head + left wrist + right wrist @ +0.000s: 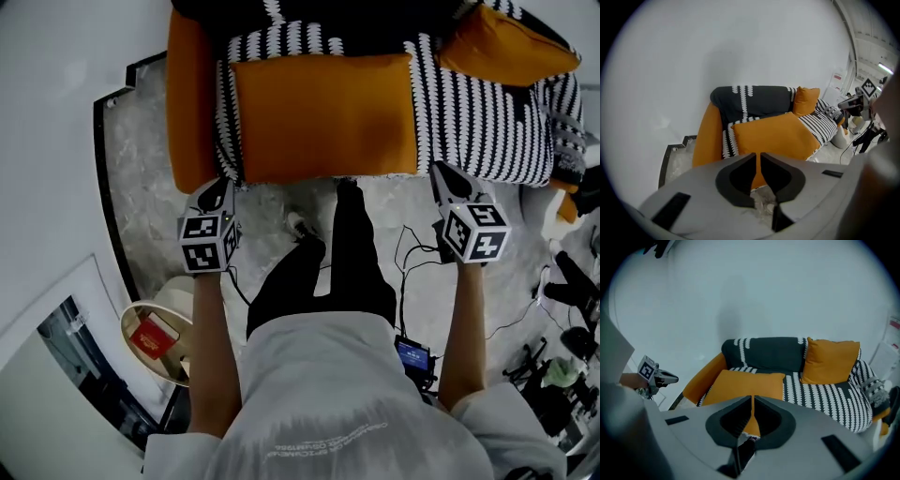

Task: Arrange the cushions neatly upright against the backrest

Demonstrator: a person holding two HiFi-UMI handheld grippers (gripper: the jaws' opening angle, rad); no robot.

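Observation:
One large orange cushion [323, 117] [773, 136] [743, 385] lies flat on the seat of a sofa with a black-and-white striped cover [478, 122]. A second orange cushion [502, 42] [805, 101] [832, 362] leans upright against the dark backrest [768, 355] at the right. My left gripper [220, 187] [758, 154] hovers just off the seat's front left corner, its jaws a narrow slit apart and empty. My right gripper [441, 173] [753, 398] hangs in front of the seat's right half, jaws together, holding nothing. Neither touches a cushion.
The sofa's orange armrest [187, 94] stands at the left. A round side table with a red box [155, 333] sits on the floor at lower left. Cables [412, 253] and dark equipment [572, 356] lie on the marble floor to the right. The person's legs [347, 253] stand before the sofa.

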